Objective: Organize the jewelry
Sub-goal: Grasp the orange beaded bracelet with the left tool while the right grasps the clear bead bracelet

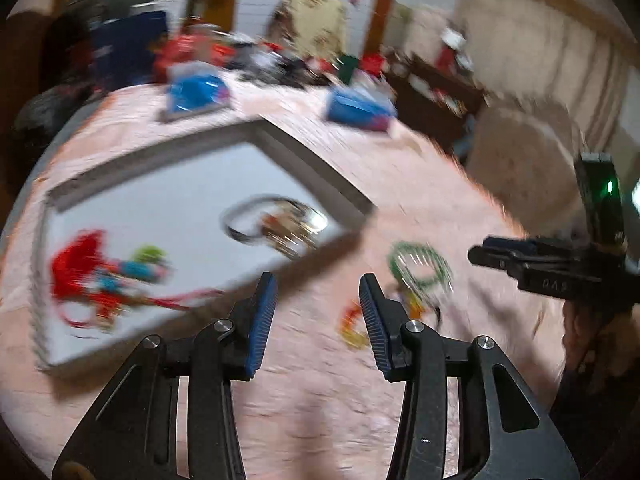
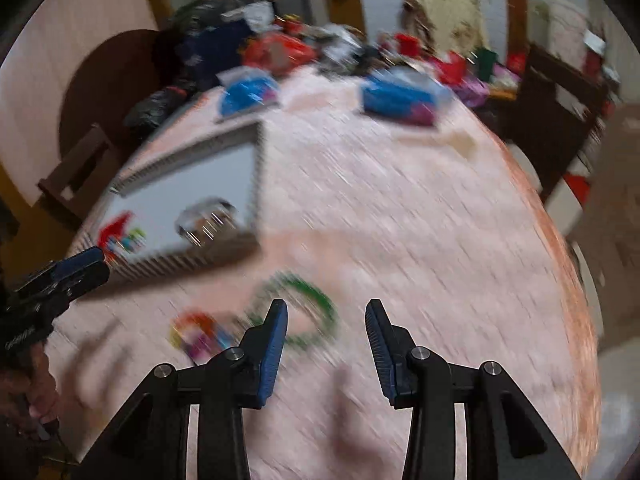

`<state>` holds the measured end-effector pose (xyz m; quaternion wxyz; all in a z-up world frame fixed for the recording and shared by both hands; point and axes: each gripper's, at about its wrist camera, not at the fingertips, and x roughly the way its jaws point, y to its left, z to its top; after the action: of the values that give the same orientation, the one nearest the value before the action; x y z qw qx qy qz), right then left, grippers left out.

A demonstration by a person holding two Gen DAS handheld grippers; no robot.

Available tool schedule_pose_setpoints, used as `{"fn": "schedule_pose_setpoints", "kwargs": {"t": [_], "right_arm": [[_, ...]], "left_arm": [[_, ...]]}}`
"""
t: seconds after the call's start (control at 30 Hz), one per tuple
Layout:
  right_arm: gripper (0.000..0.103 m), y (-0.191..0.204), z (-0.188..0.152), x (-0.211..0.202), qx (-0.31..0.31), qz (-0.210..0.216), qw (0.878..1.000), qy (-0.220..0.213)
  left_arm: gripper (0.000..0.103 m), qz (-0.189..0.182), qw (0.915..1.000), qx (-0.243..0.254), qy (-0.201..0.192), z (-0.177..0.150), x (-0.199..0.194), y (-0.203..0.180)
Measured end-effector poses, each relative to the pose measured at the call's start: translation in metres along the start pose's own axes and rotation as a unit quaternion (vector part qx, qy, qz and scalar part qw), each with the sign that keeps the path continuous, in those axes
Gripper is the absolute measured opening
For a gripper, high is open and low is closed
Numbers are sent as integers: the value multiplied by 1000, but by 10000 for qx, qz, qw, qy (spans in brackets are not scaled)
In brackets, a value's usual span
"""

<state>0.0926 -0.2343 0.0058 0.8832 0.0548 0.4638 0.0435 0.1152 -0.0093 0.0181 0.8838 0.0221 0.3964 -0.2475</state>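
Observation:
A shallow grey tray lies on the pink tablecloth, holding a red tasselled ornament and a dark cord with shiny metal pieces. Outside the tray lie a green bead bracelet and a multicoloured bracelet. My left gripper hovers open and empty over the cloth between tray and bracelets. My right gripper is open and empty too, just above and right of the green bracelet, with the multicoloured one to its left. Both views are motion-blurred. The tray sits at left.
Two blue packages lie at the table's far side, with piled clutter behind. The right gripper's body shows at the right edge of the left view. The table edge curves away on the right. A chair stands at left.

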Motion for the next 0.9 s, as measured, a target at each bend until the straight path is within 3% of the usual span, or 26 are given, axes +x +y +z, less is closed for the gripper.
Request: {"fn": "schedule_pose_setpoints", "kwargs": {"t": [0.1, 0.33, 0.5, 0.63, 0.7, 0.9], "right_arm": [[39, -13, -20, 6, 271, 68, 9996, 63], [39, -21, -23, 9, 676, 326, 9972, 26], [39, -19, -25, 7, 721, 334, 9968, -35], [39, -13, -24, 8, 596, 303, 9977, -47], [39, -8, -24, 6, 519, 454, 9976, -97], [39, 14, -23, 9, 45, 804, 9967, -121]], "left_arm": [[42, -99, 9996, -37, 277, -8, 23, -14], [30, 286, 9977, -177, 584, -13, 45, 1], [30, 189, 9965, 224, 786, -16, 54, -15], [30, 500, 9940, 588, 769, -19, 57, -28], [8, 379, 9948, 578, 746, -21, 56, -27], [8, 697, 9966, 87, 440, -42, 29, 1]]}}
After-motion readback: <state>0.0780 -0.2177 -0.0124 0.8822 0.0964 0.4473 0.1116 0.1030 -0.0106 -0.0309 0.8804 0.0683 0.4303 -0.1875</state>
